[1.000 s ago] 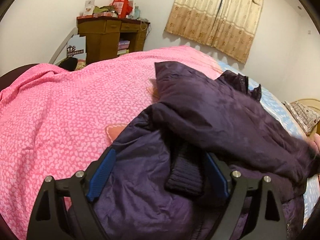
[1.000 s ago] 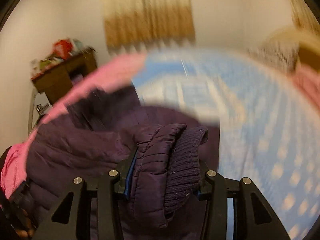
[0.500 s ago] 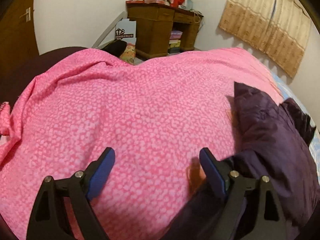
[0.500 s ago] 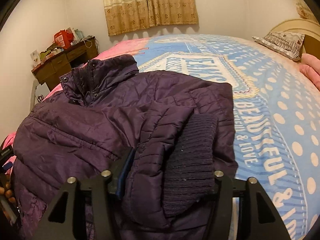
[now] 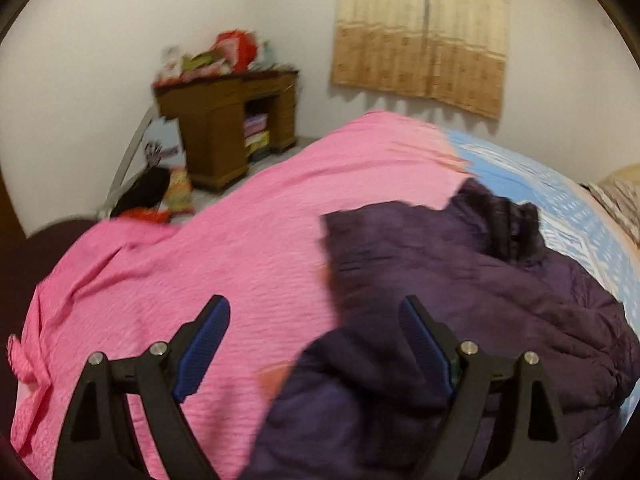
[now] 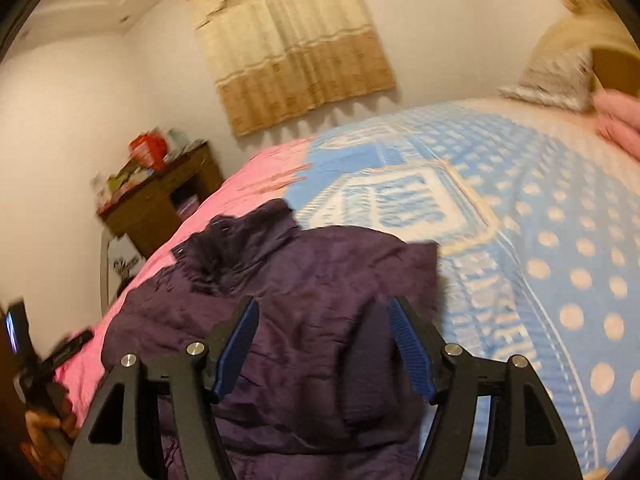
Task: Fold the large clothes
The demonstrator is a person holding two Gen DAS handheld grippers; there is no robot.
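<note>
Partly folded, the purple puffer jacket (image 6: pixel 304 320) lies on the bed (image 6: pixel 540 240).
Both sleeves look tucked; body fold remains. Left gripper (image 5: pixel 314 344) and right gripper (image 6: pixel 324 344) fingers wide, empty.

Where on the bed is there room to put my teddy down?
Bare patches: the pink blanket left of the purple jacket, and the blue dotted blanket between jacket and pillow. The middle is crowded by the jacket.

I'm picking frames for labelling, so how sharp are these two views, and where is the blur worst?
Left wrist view: motion-smeared throughout, the purple jacket and desk clutter soft. Right wrist view: also smeared, worst on the blue blanket lettering and pillow. Both show fisheye bending and dark corners.
</note>
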